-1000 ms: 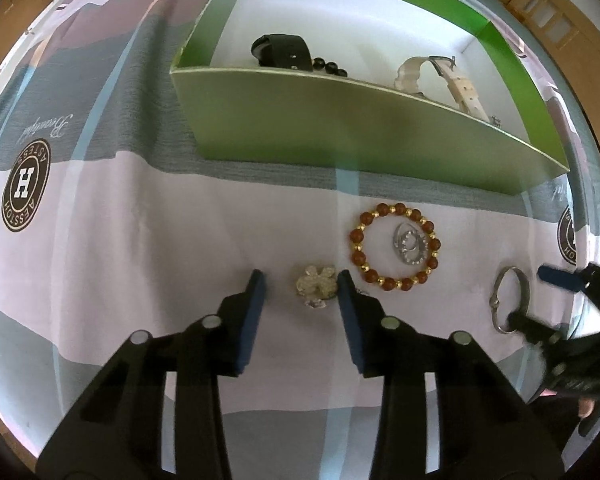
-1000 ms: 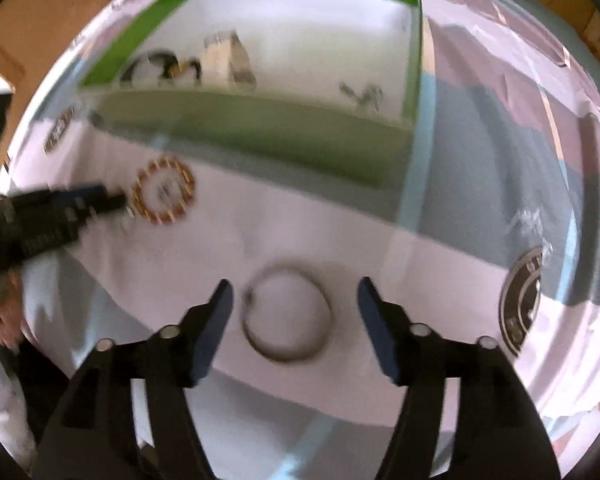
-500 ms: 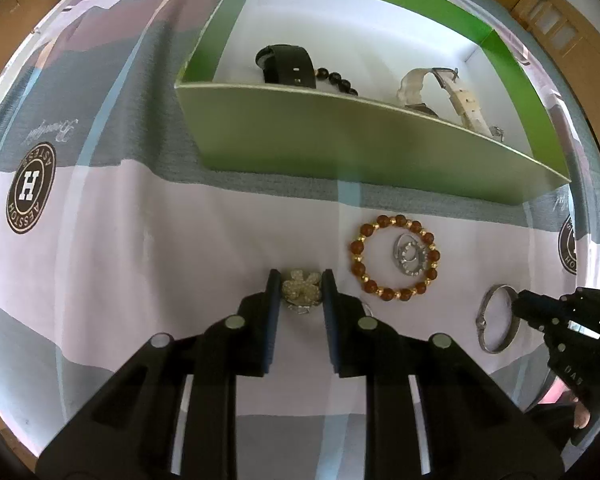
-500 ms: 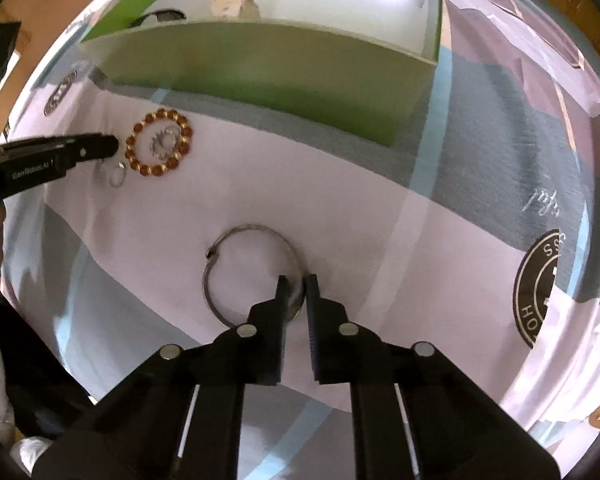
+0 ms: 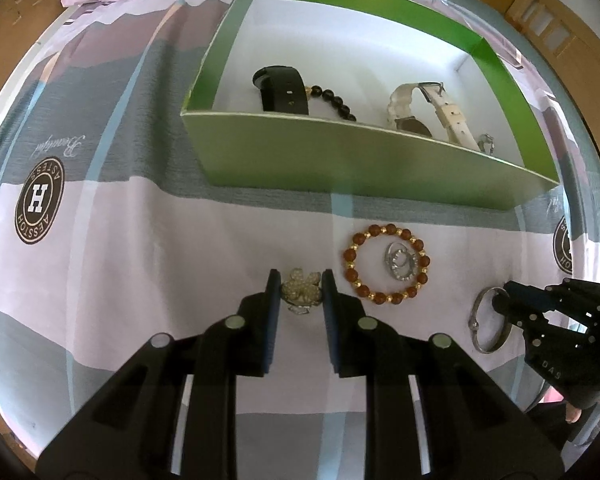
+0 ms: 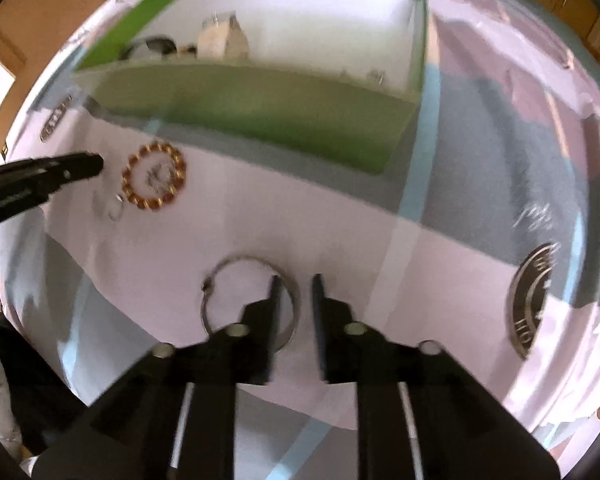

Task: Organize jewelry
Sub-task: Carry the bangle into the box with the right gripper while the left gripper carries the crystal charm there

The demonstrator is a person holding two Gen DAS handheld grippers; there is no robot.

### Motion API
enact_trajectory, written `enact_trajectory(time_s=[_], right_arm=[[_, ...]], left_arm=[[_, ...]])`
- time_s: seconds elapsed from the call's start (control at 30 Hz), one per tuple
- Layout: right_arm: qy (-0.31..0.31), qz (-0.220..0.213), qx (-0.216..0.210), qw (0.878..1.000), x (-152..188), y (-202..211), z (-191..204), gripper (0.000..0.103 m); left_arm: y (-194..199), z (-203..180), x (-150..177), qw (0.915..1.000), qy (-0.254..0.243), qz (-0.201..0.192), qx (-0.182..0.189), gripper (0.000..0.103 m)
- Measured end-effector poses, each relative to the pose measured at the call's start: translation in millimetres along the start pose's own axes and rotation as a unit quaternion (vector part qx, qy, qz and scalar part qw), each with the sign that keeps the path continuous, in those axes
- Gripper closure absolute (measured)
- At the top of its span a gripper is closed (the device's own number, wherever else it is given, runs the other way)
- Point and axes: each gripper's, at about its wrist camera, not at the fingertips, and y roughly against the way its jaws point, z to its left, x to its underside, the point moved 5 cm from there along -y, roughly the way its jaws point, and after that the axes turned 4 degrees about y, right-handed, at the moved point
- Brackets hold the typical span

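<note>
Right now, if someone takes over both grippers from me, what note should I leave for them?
Left gripper: jaws have just been closing, now shut on the flower brooch.
Right gripper: jaws have just been opening slightly; the silver bangle has its rim between them, not pinched.
Done: black band, black bead bracelet and white-strap watch lie in the green box.
Left: brooch, bangle, brown bead bracelet and the silver rings inside it, all outside the box.
</note>
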Motion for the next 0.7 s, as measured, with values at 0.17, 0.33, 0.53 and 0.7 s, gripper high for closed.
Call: enact_trajectory(time_s=[0.17, 0.33, 0.53, 0.7], right_arm=[[0.012, 0.004, 0.009, 1.000, -1, -2, 7, 0.100], [0.007, -0.020, -0.011, 1.000, -5, 13, 9, 0.101], [0.012, -0.064, -0.039, 0.997, -15, 40, 19, 0.101], [0.003, -0.095, -0.054, 0.994, -22, 50, 18, 0.101]], left_arm=[[6, 1, -3, 0.9999, -0.003, -0.013, 0.004, 0.083], [30, 1, -7, 0.9988, -0.008, -0.046, 0.017, 0.083], [62, 0, -14, 0.9947, -0.014, -0.095, 0.035, 0.083], [79, -7, -21, 0.9900, -0.015, -0.133, 0.042, 0.083]])
